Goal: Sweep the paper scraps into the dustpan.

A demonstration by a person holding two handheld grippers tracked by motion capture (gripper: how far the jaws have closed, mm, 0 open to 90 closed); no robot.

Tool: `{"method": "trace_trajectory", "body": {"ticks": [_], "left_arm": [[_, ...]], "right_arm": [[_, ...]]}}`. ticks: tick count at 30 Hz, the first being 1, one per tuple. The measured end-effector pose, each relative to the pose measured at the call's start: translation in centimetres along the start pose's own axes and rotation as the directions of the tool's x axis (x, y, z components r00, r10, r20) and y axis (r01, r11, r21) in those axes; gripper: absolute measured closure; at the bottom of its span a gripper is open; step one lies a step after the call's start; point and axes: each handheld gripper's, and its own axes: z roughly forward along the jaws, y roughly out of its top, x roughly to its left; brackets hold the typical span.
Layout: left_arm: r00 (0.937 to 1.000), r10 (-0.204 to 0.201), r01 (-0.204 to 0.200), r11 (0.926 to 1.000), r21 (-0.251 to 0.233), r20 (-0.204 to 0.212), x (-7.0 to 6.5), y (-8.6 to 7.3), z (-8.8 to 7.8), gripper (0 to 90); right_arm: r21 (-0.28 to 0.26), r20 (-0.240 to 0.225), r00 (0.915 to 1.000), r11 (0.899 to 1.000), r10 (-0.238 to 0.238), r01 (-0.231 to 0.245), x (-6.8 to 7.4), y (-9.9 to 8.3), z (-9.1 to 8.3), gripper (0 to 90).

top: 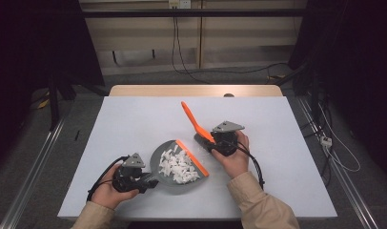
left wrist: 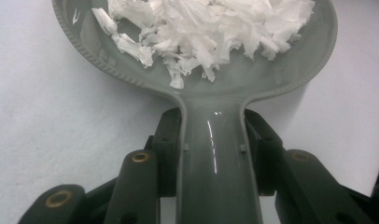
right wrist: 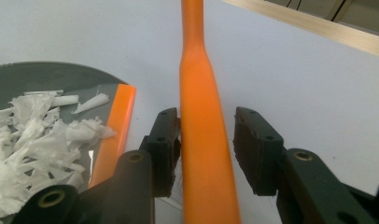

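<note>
In the high view, the left gripper (top: pixel 146 179) sits at the lower left of centre, held in the person's left hand (top: pixel 108 193), and clamps the handle of a grey dustpan (top: pixel 165 179) that lies flat on the pale blue table (top: pixel 134 119). The left gripper view shows both jaws pressed against the sides of the dustpan's handle (left wrist: pixel 215 158), with the pan spreading out toward the top of the frame. A heap of white paper shreds (top: pixel 179 164) fills the pan's middle; in the left gripper view the shreds (left wrist: pixel 201 28) crowd the upper centre. An orange rubber lip (top: pixel 192 157) runs along the pan's right edge.

Just right of the pan, the right gripper (top: pixel 210 143) rests in the person's right hand (top: pixel 234 155). An orange brush handle (top: pixel 194 121) rises from it toward the upper centre of the frame. In the right gripper view the handle (right wrist: pixel 201 130) runs up the middle between the jaws; the left jaw touches it, while a clear gap separates it from the right jaw, so the grip is loosened, not clamped. The orange lip (right wrist: pixel 115 135) and shreds (right wrist: pixel 38 140) show at the lower left there.
</note>
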Motion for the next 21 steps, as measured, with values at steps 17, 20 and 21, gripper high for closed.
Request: {"method": "trace_trajectory", "body": {"ticks": [17,20,21], "left_arm": [[0.9997,-0.007,0.006,0.9997,0.023,0.024,-0.3,0.7,1.6,62.7],[0.9996,-0.017,0.017,0.9996,0.023,0.024,-0.4,1.0,1.9,62.7],[0.9997,-0.016,0.015,0.9996,0.023,0.018,-0.4,1.1,2.0,62.7]], "right_arm": [[0.067,-0.093,0.9947,0.997,0.044,-0.038,1.1,-0.8,-0.8,71.2],[0.051,-0.112,0.9922,0.997,0.056,-0.050,1.7,-0.9,-0.8,71.3],[0.049,-0.104,0.9941,0.998,0.032,-0.027,2.1,-0.9,-0.8,71.2]]}}
